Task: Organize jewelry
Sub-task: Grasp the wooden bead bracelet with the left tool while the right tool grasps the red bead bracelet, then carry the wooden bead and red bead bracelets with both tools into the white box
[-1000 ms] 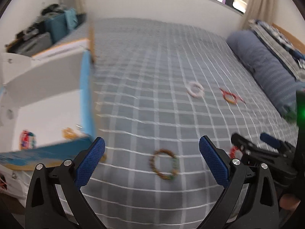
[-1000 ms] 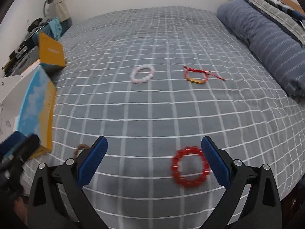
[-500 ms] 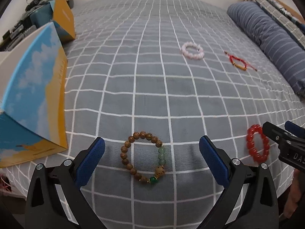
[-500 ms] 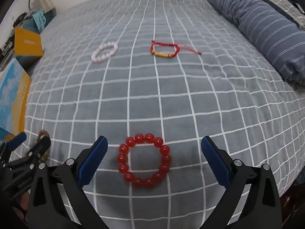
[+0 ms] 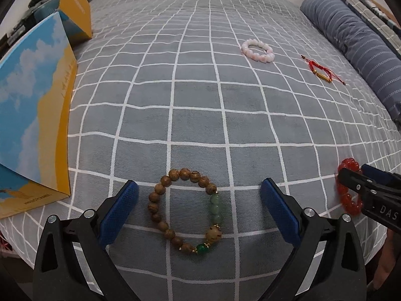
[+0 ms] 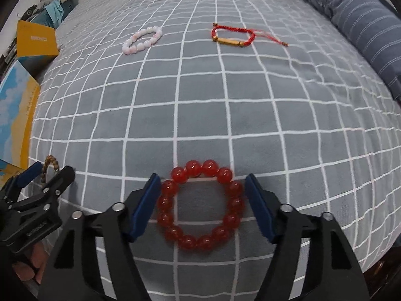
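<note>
Straddling the wooden-bead bracelet with green stone beads, the left gripper stands wide open low over the grey bedcover with white grid lines; neither blue pad touches a bead. The bracelet lies flat, wooden beads from 7 round to 1 o'clock of its ring, pale green beads at 3, one dark green bead at 5.

Right gripper: open too, but narrower, its blue pads just beside the red glossy round-bead bracelet at 9 and 3 o'clock of the ring. Whether the 9 o'clock pad touches a bead, cannot tell; the 3 o'clock pad stands just clear. Bracelet flat on the cover, slightly blurred.

Left view, 3 o'clock: the right gripper's black fingertip sits over the red bracelet. Right view, 8 o'clock: the left gripper's fingers flank the wooden beads.

Left view, 9 o'clock: a cardboard box printed with blue sky, clouds and yellow sand, near the wooden bracelet, apart from it. Beyond it at 11 o'clock, a yellow cardboard box with a teal side.

Farther up the bed, left view at 1 o'clock: a pale pink bead bracelet; near it at 2 o'clock, a red braided cord bracelet with a gold tube, well apart from both grippers.

Far edge, 2 o'clock: a long blue striped bolster pillow.
</note>
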Available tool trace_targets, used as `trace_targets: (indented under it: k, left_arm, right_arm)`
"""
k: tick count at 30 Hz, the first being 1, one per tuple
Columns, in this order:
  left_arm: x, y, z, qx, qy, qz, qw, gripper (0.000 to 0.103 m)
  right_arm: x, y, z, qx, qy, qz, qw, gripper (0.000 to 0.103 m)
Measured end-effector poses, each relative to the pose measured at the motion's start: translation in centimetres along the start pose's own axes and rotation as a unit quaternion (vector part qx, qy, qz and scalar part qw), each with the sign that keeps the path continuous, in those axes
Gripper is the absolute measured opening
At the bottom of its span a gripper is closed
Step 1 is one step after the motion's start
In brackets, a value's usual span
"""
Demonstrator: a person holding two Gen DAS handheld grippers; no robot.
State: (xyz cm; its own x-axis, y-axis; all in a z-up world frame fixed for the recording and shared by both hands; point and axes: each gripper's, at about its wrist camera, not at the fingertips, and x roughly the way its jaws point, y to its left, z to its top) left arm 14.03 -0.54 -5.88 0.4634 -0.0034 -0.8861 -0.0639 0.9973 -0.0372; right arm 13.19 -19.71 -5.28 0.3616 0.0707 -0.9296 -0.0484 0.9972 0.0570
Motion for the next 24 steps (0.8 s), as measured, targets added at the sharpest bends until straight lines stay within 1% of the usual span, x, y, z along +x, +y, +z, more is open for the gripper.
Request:
trace_targets:
  k: [2,3,4,5,6,8,9,10,11,12,13,14,15,24]
  left_arm:
    - [0.0,-0.1,-0.1,0.003,0.005,0.006,1.0,0.079]
    - [0.0,-0.1,-0.1,0.004,0.006,0.008,0.9999,0.075]
    - [-0.1,-0.1,-0.1,0.004,0.007,0.009,0.9999,0.067]
    - [-0.2,-0.1,-0.1,0.004,0.007,0.008,0.9999,0.06]
    - [-0.3,-0.1,-0.1,0.003,0.008,0.008,0.9999,0.057]
    - [-0.4,0.2,0.0,-0.001,0.009,0.009,0.9999,0.042]
    - [-0.4,0.3,0.0,-0.004,0.008,0.012,0.9999,0.039]
    - [-0.4,0.4,0.1,-0.006,0.008,0.011,0.9999,0.031]
    - [-0.4,0.5,0.1,-0.008,0.008,0.009,0.9999,0.021]
    - [-0.5,0.6,0.1,-0.009,0.009,0.008,0.9999,0.016]
    - [-0.5,0.6,0.1,-0.01,0.007,0.006,0.9999,0.011]
    - [-0.6,0.7,0.1,-0.012,0.006,0.003,0.9999,0.008]
    - [-0.7,0.8,0.1,-0.013,0.005,0.001,0.9999,0.008]
    - [-1.4,0.6,0.1,-0.011,-0.005,0.003,0.9999,0.008]
  right_arm:
    - [0.2,0.0,0.0,0.001,0.003,0.0,1.0,0.063]
    - [0.2,0.0,-0.1,0.001,0.004,0.0,1.0,0.063]
    - [0.2,0.1,-0.2,0.001,0.005,-0.001,1.0,0.062]
    - [0.1,0.2,-0.3,0.0,0.004,-0.001,1.0,0.059]
    - [0.1,0.2,-0.2,0.0,0.002,-0.002,1.0,0.057]
    - [0.1,0.3,-0.2,-0.001,0.0,-0.004,1.0,0.053]
    - [0.1,0.3,-0.2,-0.002,0.0,-0.005,1.0,0.052]
    - [0.2,0.4,-0.1,-0.004,0.0,-0.005,1.0,0.048]
    - [0.3,0.4,0.0,-0.006,-0.001,-0.006,1.0,0.042]
    - [0.3,0.6,0.0,-0.012,-0.002,-0.006,1.0,0.036]
    - [0.3,0.7,0.1,-0.018,-0.002,-0.007,1.0,0.026]
    - [0.3,0.8,0.1,-0.02,-0.005,-0.005,1.0,0.019]
    - [0.2,0.8,0.2,-0.016,-0.009,-0.001,1.0,0.013]
    - [-0.2,0.5,0.5,-0.012,-0.019,-0.004,1.0,0.013]
